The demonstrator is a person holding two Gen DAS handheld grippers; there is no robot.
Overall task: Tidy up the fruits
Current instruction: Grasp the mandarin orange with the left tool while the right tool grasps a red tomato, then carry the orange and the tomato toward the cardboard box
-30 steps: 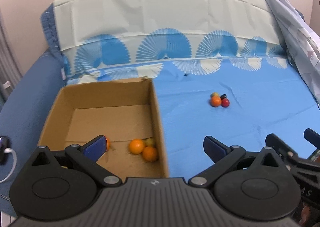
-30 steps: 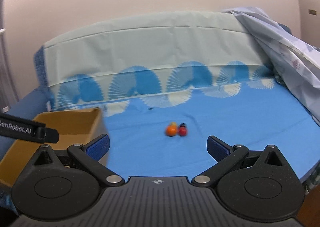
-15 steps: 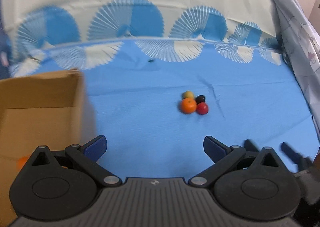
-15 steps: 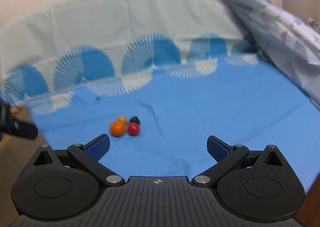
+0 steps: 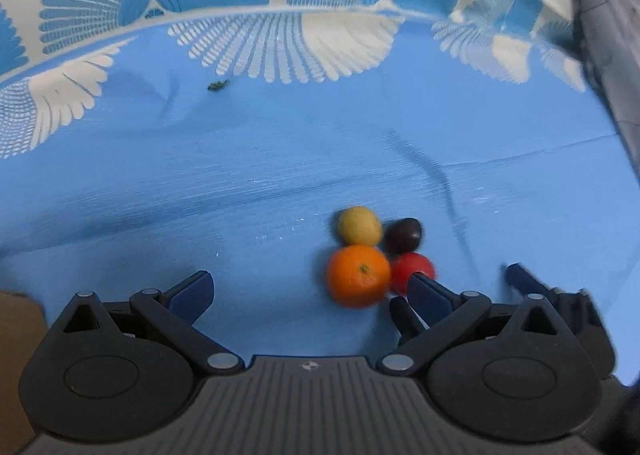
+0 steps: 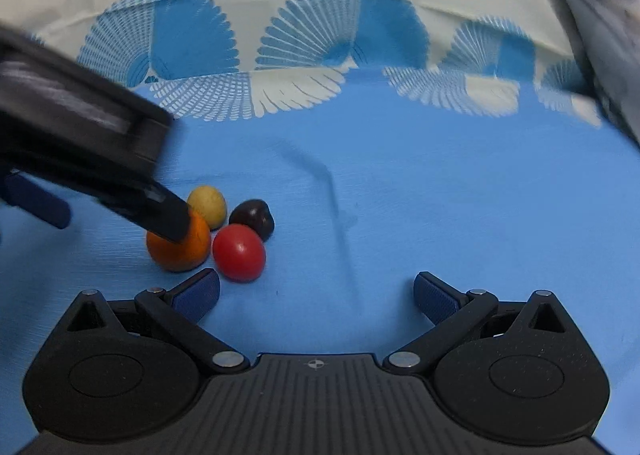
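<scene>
Blue fingers on the left gripper (image 5: pixel 308 289) are wide apart, low over the blue sheet (image 5: pixel 200 183). The orange (image 5: pixel 358 276) sits just ahead, near its right finger. The right gripper (image 6: pixel 316 291) is spread open too, beside the red fruit (image 6: pixel 239 252). Yellow fruit (image 5: pixel 359 225) and dark fruit (image 5: pixel 404 235) touch behind.

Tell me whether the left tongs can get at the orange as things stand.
Probably yes. The left tongs are open and the orange lies just ahead, inside their right finger. Nothing covers it, though the yellow fruit and red fruit press against it.
</scene>
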